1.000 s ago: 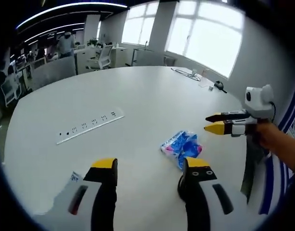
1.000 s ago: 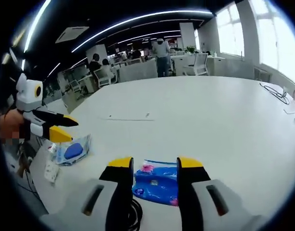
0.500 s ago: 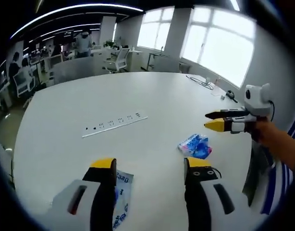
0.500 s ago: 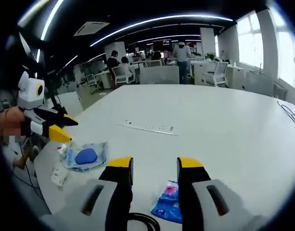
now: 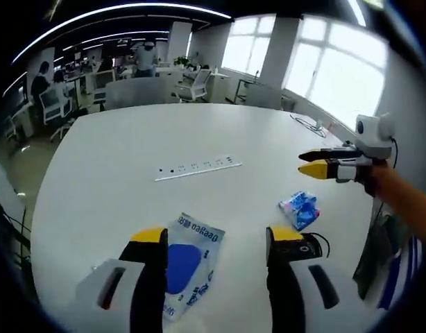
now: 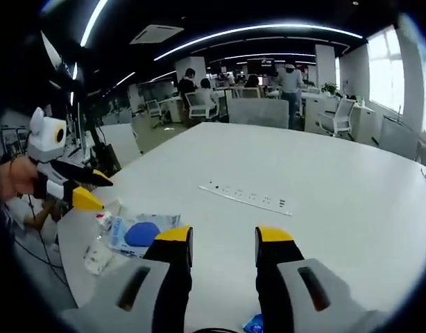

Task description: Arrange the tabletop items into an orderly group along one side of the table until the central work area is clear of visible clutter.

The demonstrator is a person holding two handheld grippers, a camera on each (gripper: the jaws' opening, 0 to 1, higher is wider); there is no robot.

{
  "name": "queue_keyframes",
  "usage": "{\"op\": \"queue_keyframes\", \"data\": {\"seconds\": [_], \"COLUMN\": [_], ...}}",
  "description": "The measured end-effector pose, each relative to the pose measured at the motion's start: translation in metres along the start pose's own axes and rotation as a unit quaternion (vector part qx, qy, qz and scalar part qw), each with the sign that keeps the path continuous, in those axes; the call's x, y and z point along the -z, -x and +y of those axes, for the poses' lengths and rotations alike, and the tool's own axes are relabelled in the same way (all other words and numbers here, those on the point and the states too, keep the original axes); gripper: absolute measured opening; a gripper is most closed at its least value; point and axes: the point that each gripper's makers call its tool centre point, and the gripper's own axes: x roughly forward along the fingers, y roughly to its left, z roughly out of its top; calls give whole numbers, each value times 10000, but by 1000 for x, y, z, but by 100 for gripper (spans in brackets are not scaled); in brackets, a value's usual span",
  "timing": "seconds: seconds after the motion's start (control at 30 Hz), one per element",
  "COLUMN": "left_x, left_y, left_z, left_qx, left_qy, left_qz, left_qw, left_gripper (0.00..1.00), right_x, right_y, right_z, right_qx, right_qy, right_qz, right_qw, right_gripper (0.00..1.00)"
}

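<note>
Blue-pad packet (image 5: 185, 262) lies flat on table (image 5: 116, 173) just ahead of L gripper (image 5: 216, 239), partly betw. its parted, empty jaws, long axis running roughly fwd. Blue snack pouch (image 5: 299, 209) sits fwd-right, nearer R gripper (image 5: 312, 161), tips nearly closed, holding nothing. Power strip (image 5: 198, 168) well beyond.

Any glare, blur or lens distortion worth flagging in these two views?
Left gripper view: windows blown out white, table edge bowed by fisheye, power strip sharp. Right gripper view: ceiling light strips curve strongly, distant people soft, blue packet clear.
</note>
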Motion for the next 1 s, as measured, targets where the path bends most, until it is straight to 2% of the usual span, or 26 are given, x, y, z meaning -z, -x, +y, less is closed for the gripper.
{"op": "queue_keyframes", "data": {"seconds": [0.57, 1.0], "left_x": [29, 60], "left_y": [27, 32], "left_z": [49, 68], "left_qx": [-421, -548], "left_qy": [622, 1155], "left_qz": [126, 407], "left_qw": [9971, 9910], "left_gripper": [56, 53], "right_x": [-12, -20], "right_y": [-52, -83], "right_z": [55, 80], "right_qx": [-721, -1057], "right_qy": [487, 755], "right_qz": [277, 422], "right_qw": [9958, 9906], "right_gripper": [34, 33]}}
